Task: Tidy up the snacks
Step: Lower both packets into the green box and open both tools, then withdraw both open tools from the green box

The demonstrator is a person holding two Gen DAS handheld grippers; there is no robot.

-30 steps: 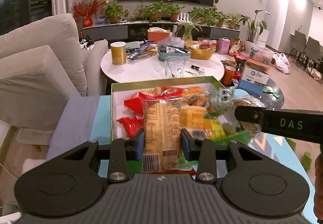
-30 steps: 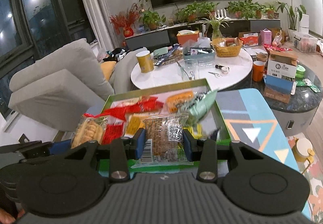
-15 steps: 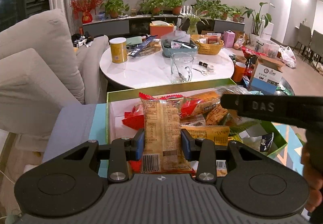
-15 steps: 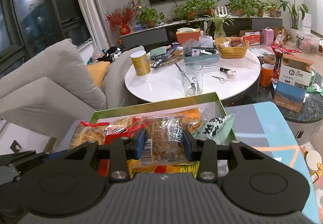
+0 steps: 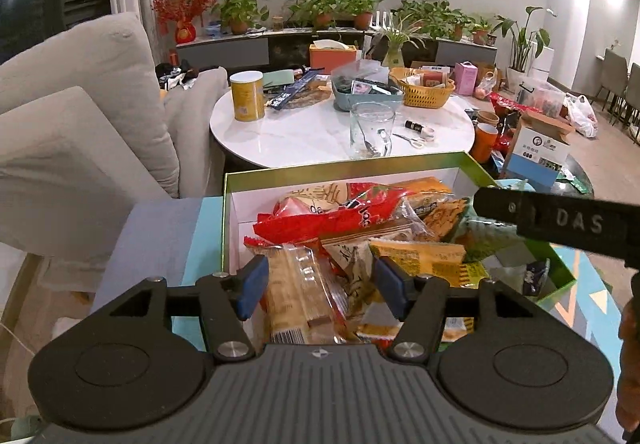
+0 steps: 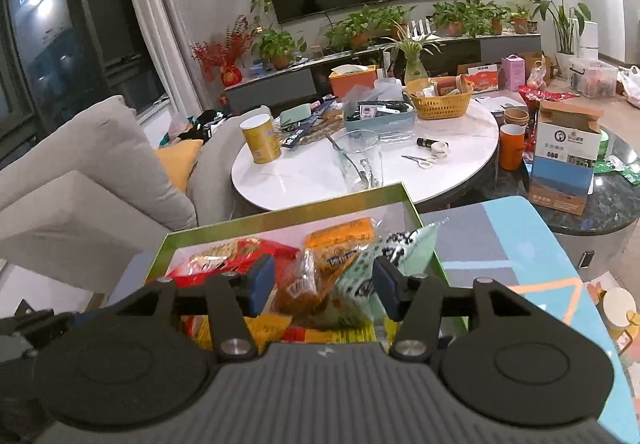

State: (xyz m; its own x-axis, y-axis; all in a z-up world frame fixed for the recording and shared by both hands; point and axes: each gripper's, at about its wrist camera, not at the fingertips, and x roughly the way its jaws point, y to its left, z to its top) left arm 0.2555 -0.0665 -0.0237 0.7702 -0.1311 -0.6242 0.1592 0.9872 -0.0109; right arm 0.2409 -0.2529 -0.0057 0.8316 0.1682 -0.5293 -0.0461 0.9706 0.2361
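Observation:
A green-rimmed box [image 5: 344, 166] with a white inside holds several snack packets in red, orange and green. My left gripper [image 5: 320, 286] hangs over its near edge and its jaws are opening. A clear-wrapped biscuit packet [image 5: 300, 296] lies loose between the blue pads [image 5: 252, 286], which do not press on it. My right gripper [image 6: 324, 282] is over the same box [image 6: 280, 218], and its jaws are opening too. A brown snack packet [image 6: 304, 284] and a pale green packet [image 6: 360, 276] sit free between its pads. The right gripper's black body marked DAS [image 5: 560, 222] crosses the left wrist view.
Behind the box stands a white round table [image 5: 312, 136] with a yellow can [image 5: 247, 95], a glass [image 5: 371, 130] and a yellow basket [image 5: 423, 87]. A grey sofa [image 5: 80, 132] fills the left. A cardboard carton [image 6: 566, 160] stands on a dark table at the right.
Both pairs of jaws have spread and let go of their packets, which now rest on the pile in the box. Both grippers have moved a little closer over the box.

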